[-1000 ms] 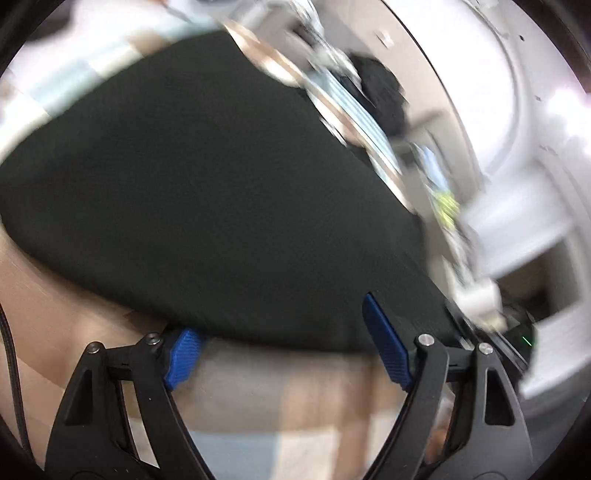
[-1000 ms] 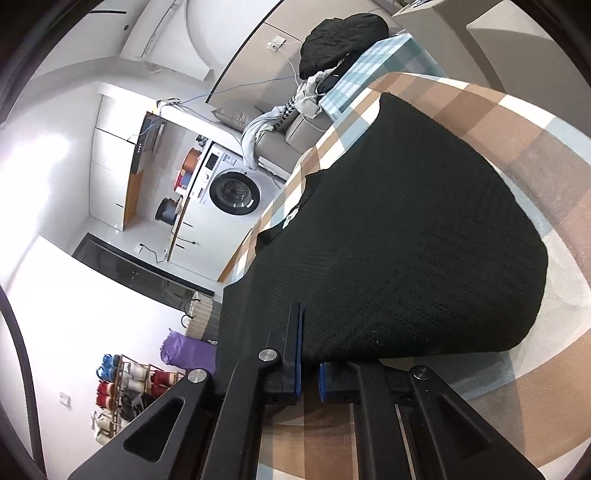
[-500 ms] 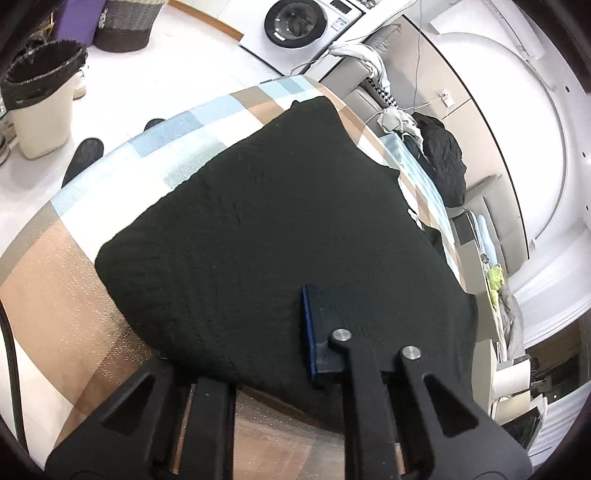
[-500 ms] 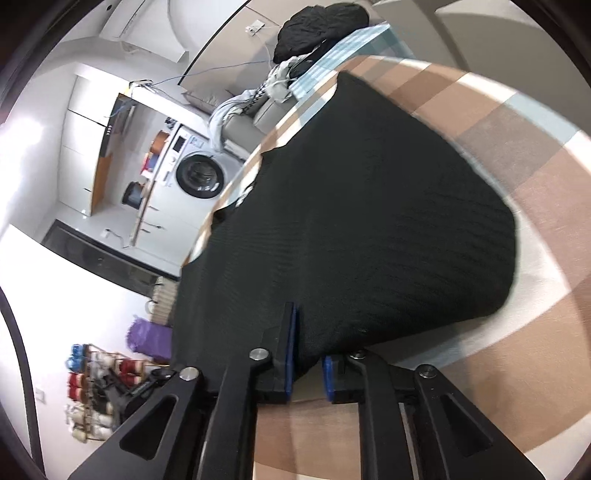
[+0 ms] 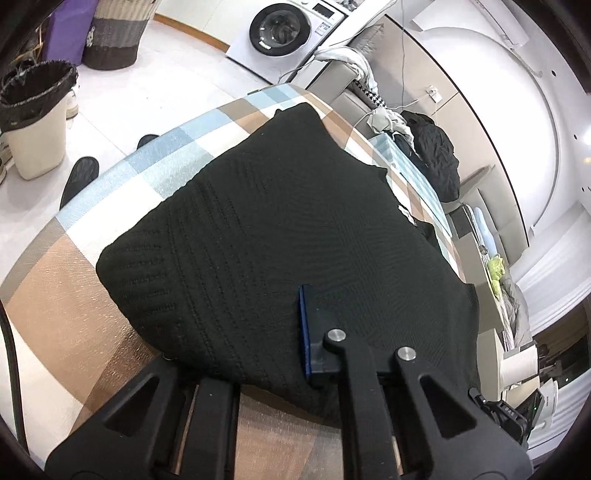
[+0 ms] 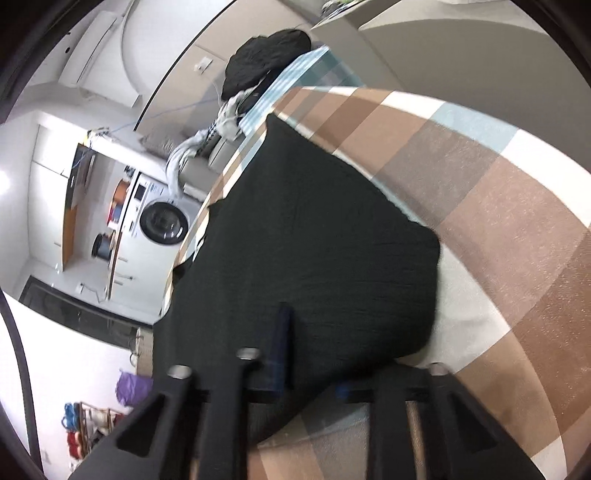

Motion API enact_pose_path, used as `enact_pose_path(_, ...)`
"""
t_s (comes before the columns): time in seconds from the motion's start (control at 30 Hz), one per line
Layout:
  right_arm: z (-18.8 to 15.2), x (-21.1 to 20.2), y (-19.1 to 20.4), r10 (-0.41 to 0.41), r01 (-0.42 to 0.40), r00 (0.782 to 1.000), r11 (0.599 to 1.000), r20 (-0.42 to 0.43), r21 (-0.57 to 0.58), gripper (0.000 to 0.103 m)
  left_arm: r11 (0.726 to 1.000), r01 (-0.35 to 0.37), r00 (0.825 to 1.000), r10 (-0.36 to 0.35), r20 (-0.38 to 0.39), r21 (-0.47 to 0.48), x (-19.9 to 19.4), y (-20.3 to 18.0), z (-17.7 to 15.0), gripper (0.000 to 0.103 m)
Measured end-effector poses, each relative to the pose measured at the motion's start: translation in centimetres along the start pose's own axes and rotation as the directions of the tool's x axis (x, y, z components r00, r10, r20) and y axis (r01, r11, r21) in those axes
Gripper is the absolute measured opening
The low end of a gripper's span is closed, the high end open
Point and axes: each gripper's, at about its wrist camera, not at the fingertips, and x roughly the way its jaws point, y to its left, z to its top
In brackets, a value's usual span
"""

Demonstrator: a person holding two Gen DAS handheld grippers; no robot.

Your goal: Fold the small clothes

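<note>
A black knit garment (image 5: 277, 221) lies folded on the checked tablecloth (image 5: 62, 295). My left gripper (image 5: 266, 343) is shut on its near edge: one blue pad (image 5: 304, 328) lies on top of the cloth and the other finger is hidden beneath it. In the right wrist view the same garment (image 6: 314, 221) fills the middle. My right gripper (image 6: 314, 365) has the garment's near edge bunched between its jaws, which are closing. One dark finger (image 6: 280, 339) lies on top and a blue pad (image 6: 343, 391) shows under the slightly raised edge.
Beyond the table's far side lie a dark heap of clothes (image 5: 432, 155) and light laundry (image 5: 384, 118). On the floor stand a lined bin (image 5: 35, 122), a woven basket (image 5: 114, 33), a washing machine (image 5: 279, 27) and dark slippers (image 5: 79, 177).
My left gripper went from wide open to shut on the garment's edge. My right gripper slid further onto the garment, and its edge now sits between the jaws.
</note>
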Motion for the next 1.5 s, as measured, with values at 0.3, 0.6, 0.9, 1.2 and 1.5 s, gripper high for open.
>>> enact_pose_path(0.3, -2.1, -3.0, -0.4, -0.014, 0.011, 1.0, 0.995, -0.027, -0.099, 0.008, 0.999, -0.027, 1.0, 0.027, -0.012, 0.025, -2.5, 0.7, -1.8, 0.008)
enact_pose_path(0.6, -1.3, -5.2, -1.2, -0.098, 0.094, 0.995, 0.985, -0.021, -0.143, 0.036, 0.997, -0.073, 0.997, 0.073, -0.008, 0.001, -2.8, 2.3, -1.3, 0.028)
enact_pose_path(0.9, -0.2, -8.4, -1.0, -0.185, 0.205, 0.977, 0.947, 0.103, -0.248, 0.048, 0.997, -0.067, 0.997, 0.068, 0.036, -0.027, -1.5, 2.9, -0.1, 0.028)
enact_pose_path(1.2, -1.9, -1.8, 6.1, -0.066, 0.025, 0.995, 0.886, -0.072, -0.463, 0.065, 0.995, -0.081, 0.992, 0.076, 0.101, 0.052, -2.8, 1.6, 0.0, 0.012)
enact_pose_path(1.5, -3.4, 2.1, 6.9, -0.099, 0.0, 0.982, 0.849, -0.159, -0.528, 0.069, 0.97, -0.135, 0.983, 0.106, 0.152, 0.2, -2.9, -2.2, 0.0, 0.012)
